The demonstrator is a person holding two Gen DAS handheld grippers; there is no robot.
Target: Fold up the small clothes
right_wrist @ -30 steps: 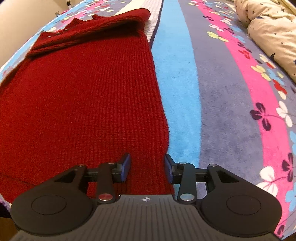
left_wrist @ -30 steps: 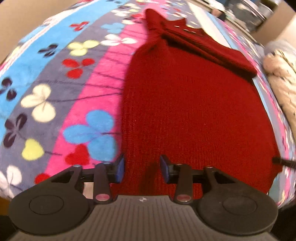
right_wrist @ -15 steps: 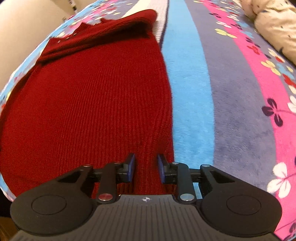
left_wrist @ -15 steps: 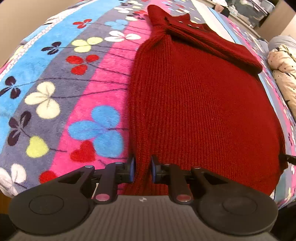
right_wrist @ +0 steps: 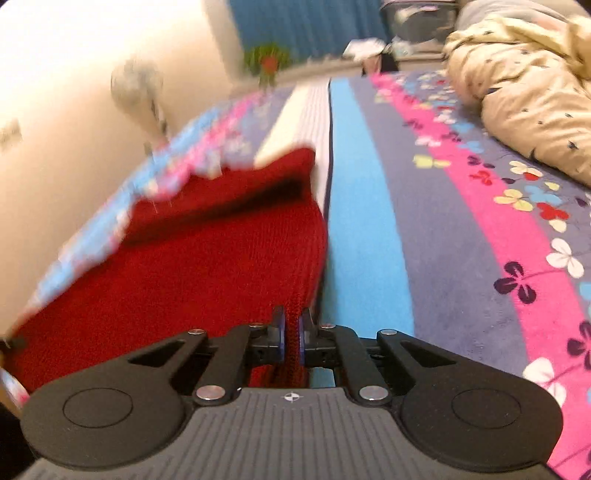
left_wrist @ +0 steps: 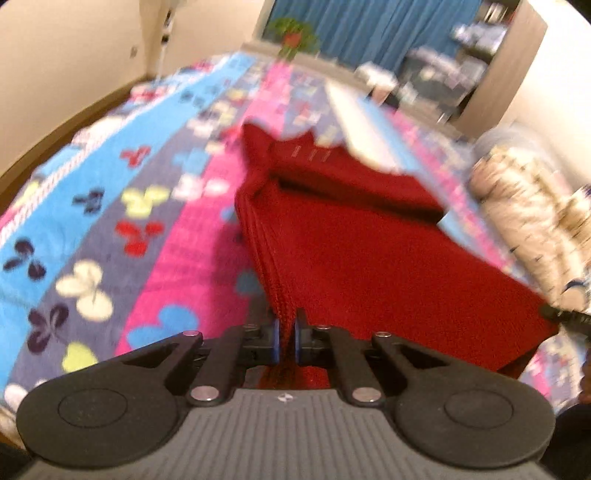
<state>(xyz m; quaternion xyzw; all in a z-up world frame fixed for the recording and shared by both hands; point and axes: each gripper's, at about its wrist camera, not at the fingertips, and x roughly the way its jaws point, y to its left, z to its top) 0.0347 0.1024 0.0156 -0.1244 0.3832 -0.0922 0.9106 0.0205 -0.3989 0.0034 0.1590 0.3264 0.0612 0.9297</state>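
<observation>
A dark red knitted sweater lies on a striped flowered blanket, its sleeves folded across the far end. My left gripper is shut on the near left corner of its hem, which is raised off the blanket. In the right wrist view the same sweater stretches away to the left, and my right gripper is shut on the near right corner of the hem, also lifted. The tip of the right gripper shows at the sweater's right corner in the left wrist view.
A cream quilt with small dark stars is heaped on the right side of the bed. Blue curtains, a potted plant and cluttered shelves stand beyond the far end. A wall runs along the left.
Both grippers closed on the sweater's near hem corners and rose, lifting the hem off the blanket. Both cameras tilted up, bringing the room's far end into view.
</observation>
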